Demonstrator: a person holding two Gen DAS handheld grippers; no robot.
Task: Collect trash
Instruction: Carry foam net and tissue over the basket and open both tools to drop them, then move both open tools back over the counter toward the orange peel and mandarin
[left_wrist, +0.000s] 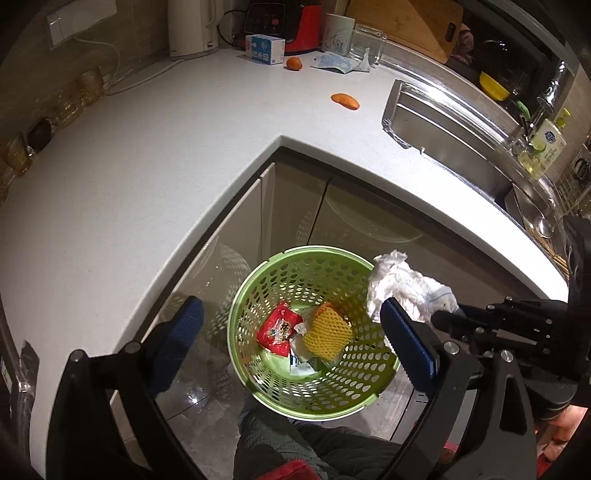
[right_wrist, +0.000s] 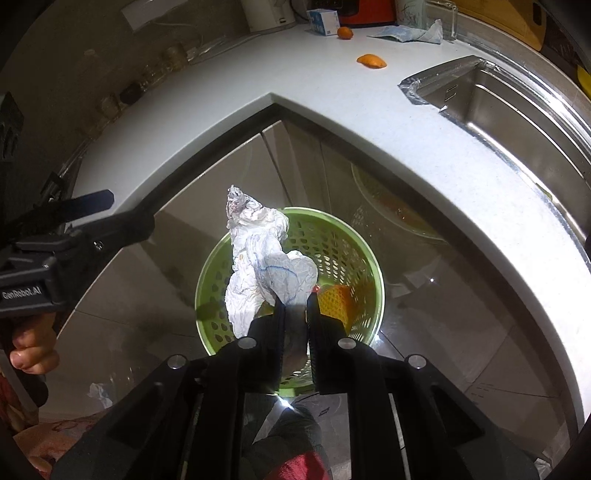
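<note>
White kettle (left_wrist: 192, 27), milk carton (left_wrist: 265, 48) and glass jug (left_wrist: 367, 44) by the steel sink (left_wrist: 443, 125).

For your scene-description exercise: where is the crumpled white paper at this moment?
The crumpled white paper sits between the right gripper fingers, above the green basket on the floor, below the counter corner.

baskets: 1 (left_wrist: 314, 402) | orange peels: 2 (left_wrist: 345, 101) (left_wrist: 294, 63) | milk cartons: 1 (left_wrist: 265, 48)

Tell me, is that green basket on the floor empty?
No: the green basket already holds a red wrapper and a yellow foam net at its bottom.
</note>
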